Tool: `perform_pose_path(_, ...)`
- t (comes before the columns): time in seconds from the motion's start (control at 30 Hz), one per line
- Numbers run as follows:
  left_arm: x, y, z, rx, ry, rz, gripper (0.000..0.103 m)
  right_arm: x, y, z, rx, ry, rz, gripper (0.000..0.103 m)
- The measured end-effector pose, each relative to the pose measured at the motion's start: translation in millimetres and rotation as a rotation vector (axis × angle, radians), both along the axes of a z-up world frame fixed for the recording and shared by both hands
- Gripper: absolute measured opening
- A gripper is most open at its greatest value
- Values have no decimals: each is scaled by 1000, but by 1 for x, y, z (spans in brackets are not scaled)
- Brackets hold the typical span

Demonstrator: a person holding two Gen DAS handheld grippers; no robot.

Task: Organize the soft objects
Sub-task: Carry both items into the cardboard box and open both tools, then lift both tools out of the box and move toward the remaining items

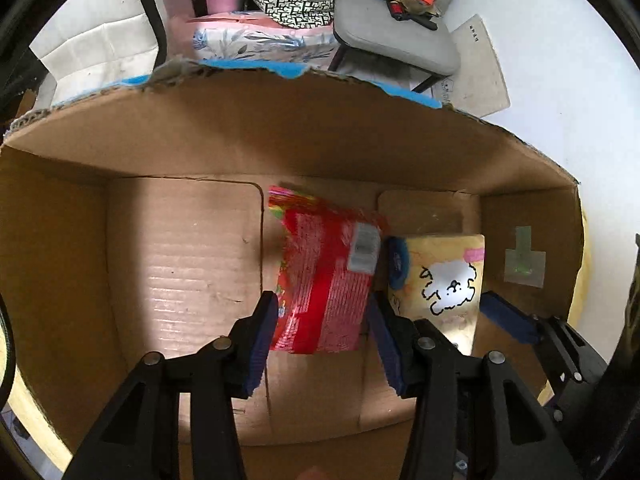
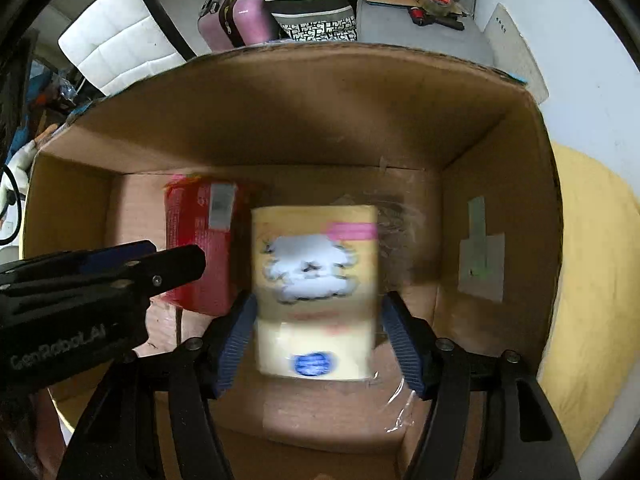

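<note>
Cardboard box [image 1: 320, 148] has both packs down inside it, red pack [image 1: 326, 276] between the left gripper [image 1: 324, 336] pads, cream pack [image 2: 316, 292] between the right gripper [image 2: 318, 344], whose jaws stand apart, clear of it.

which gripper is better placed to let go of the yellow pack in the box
Right. The right gripper points down into the cardboard box with the yellow pack between its open fingers. The left gripper straddles the red packet.

Carrier: cardboard box [image 1: 180, 264], open top.
On its floor: red packet [image 1: 324, 276] at centre; yellow pack [image 1: 444, 280] touching it at 3 o'clock.
</note>
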State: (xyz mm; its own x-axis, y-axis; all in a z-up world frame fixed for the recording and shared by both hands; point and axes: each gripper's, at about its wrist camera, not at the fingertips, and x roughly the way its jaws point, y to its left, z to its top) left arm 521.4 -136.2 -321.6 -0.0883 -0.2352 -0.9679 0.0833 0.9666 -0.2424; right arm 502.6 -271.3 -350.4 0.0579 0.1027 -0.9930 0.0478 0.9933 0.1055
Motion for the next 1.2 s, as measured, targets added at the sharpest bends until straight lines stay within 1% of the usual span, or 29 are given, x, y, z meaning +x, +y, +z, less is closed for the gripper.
perform_pose_path(0.13,-7,2,7,27,-28,-6,46,-9,3,9,-19,-5,3,72)
perform_pose_path(0.23,-16,5,20,71,-80,-11,55,-18,4,19,-28,-3,3,73)
perform_pose_path(0.27,-20,7,26,85,-100,-13,58,-22,4,23,-34,-5,4,79)
perform_pose_path(0.33,-29,12,33,102,-132,-13,63,-30,3,30,-47,-11,-2,87)
perform_pose_path(0.37,-35,14,39,117,-150,-13,70,-41,2,37,-43,-17,-9,88)
perform_pose_path(0.4,-40,17,44,128,-166,-14,79,-46,3,41,-42,-17,-11,91)
perform_pose_path(0.47,-51,21,53,152,-197,-10,89,-59,4,48,-42,-25,-22,103)
perform_pose_path(0.5,-55,23,57,158,-211,-10,90,-69,5,55,-38,-37,-28,103)
perform_pose_path(0.57,-65,27,65,178,-238,-7,90,-73,7,57,-51,-48,-33,103)
perform_pose_path(0.6,-70,30,70,185,-256,-3,90,-81,9,62,-56,-62,-33,103)
perform_pose_path(0.67,-81,36,79,189,-285,10,90,-93,11,70,-63,-76,-35,103)
perform_pose_path(0.77,-98,39,95,187,-331,21,90,-120,17,95,-82,-117,-32,103)
perform_pose_path(0.8,-105,39,100,195,-353,22,90,-116,16,95,-87,-125,-32,103)
perform_pose_path(0.9,-126,41,120,199,-395,30,90,-136,21,120,-105,-176,-28,103)
perform_pose_path(0.93,-133,42,126,196,-408,35,90,-130,21,124,-111,-187,-26,103)
perform_pose_path(1.0,-145,44,137,194,-429,42,90,-142,23,143,-119,-221,-29,103)
perform_pose_path(1.2,-181,49,177,181,-503,54,90,-170,30,181,-107,-290,-41,103)
